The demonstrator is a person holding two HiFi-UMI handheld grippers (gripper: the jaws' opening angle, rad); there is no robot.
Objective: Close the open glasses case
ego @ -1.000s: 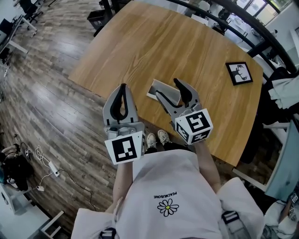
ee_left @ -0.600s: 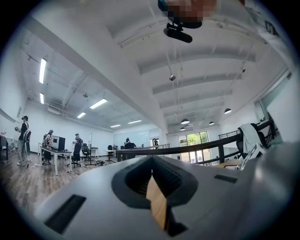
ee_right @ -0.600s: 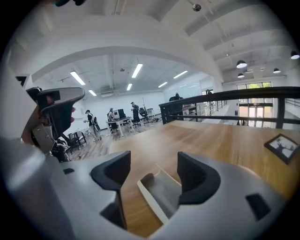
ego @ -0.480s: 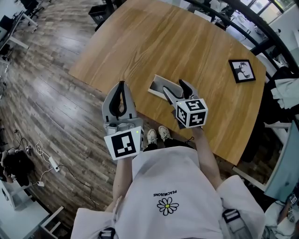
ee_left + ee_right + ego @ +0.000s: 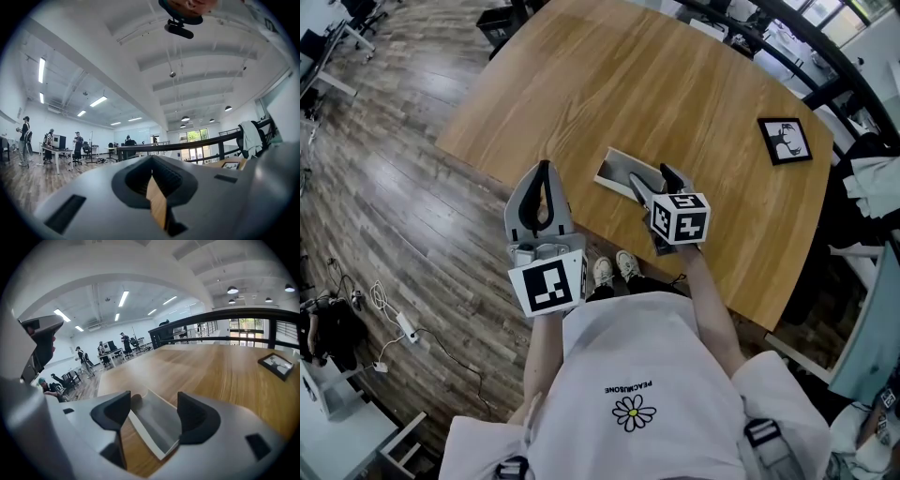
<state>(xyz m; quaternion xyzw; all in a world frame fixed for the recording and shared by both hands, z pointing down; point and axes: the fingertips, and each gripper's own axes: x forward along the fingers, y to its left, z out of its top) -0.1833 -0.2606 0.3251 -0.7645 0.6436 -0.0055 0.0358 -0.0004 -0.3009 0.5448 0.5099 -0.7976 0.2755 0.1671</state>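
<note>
I am looking down on a broad wooden table (image 5: 628,84) with a rounded outline and a warm, straight grain. One glasses case (image 5: 617,169) is lying open close to the near edge. It is a shallow rectangular box with a smooth grey inside and a pale rim.

I am holding two tongs, both of grey moulded plastic with dark, ribbed pads. The right gripper (image 5: 649,175) is hanging over the near end of the case with its jaws standing apart. In the right gripper view the open box is showing between the two pads, with one long wall running up the gap. I cannot tell whether either pad is touching it.

The left gripper (image 5: 546,171) is hanging off the table's near edge, over the dark plank floor (image 5: 384,187) and just beside the case's left end. Its jaws are pressing together on nothing, and only a thin strip of wood grain is showing through the slit between them.

One black-framed picture (image 5: 785,141) is lying flat near the table's right edge, well apart from the case.
</note>
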